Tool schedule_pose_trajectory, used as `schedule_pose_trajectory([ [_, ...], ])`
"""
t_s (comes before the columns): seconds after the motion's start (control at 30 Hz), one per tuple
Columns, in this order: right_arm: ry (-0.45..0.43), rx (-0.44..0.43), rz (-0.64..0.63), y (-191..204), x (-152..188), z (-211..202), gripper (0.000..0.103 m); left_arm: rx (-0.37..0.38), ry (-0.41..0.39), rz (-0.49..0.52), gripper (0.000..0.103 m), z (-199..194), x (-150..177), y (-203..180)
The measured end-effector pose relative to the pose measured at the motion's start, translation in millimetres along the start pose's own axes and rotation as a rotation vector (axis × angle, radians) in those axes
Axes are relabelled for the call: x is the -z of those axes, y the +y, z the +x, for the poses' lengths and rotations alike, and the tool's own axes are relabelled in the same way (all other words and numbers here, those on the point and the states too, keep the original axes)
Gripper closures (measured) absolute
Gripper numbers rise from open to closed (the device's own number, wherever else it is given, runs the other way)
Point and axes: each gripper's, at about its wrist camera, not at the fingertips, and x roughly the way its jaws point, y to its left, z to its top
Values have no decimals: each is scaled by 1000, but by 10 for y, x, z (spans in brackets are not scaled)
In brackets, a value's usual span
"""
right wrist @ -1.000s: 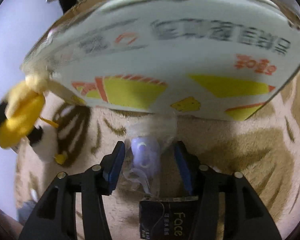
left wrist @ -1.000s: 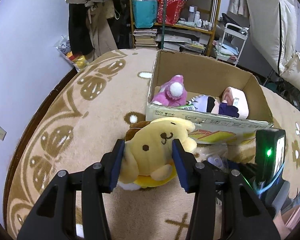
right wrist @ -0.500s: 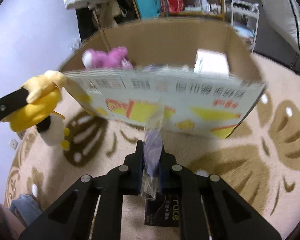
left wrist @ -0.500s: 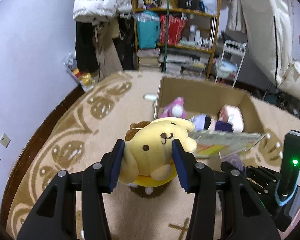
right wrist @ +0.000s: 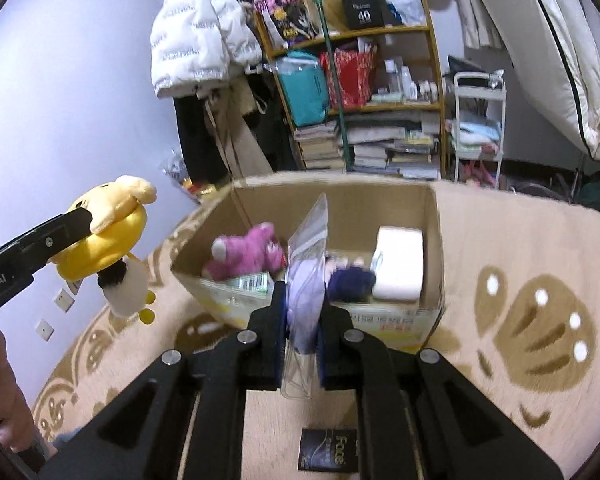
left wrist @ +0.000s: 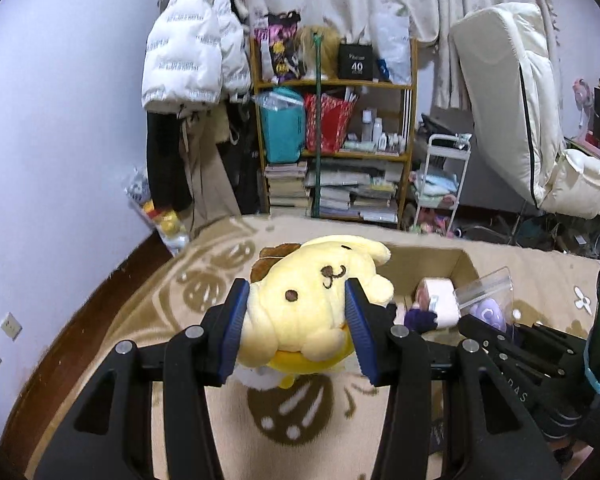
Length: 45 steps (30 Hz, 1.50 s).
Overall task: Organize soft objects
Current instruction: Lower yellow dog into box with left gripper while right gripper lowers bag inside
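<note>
Your left gripper [left wrist: 296, 328] clamped the yellow plush [left wrist: 312, 304], hiding half the box [left wrist: 456, 268]; your right gripper [right wrist: 302, 320] pinched a clear bag [right wrist: 306, 264], contents blurred.

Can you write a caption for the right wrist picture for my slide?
Right tool pinching a clear bag with a purple toy before the cardboard box; left tool carries a yellow dog plush.

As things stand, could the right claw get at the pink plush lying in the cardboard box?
Probably not yet. The box is open on top, with nothing over the pink plush, so the way in looks free. But the right claw is shut on a clear bag with a purple item, so it must release that first.
</note>
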Motion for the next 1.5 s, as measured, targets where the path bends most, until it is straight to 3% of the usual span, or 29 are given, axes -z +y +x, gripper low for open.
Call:
schedule_pose_trajectory([
  [0.57,-70,-6,-5,-184,-480,106,90,48,-77,83,56,347,-602,-413],
  [0.77,-102,-16,7,-308,-511,236,90,65,-33,101,56,664,-482,-573],
  [1.07,-24,-9,37,-485,-347,582,89,39,94,148,54,1201,-87,-748],
  [1.5,33,-15,68,-580,-260,727,88,43,118,171,44,1280,-16,-724],
])
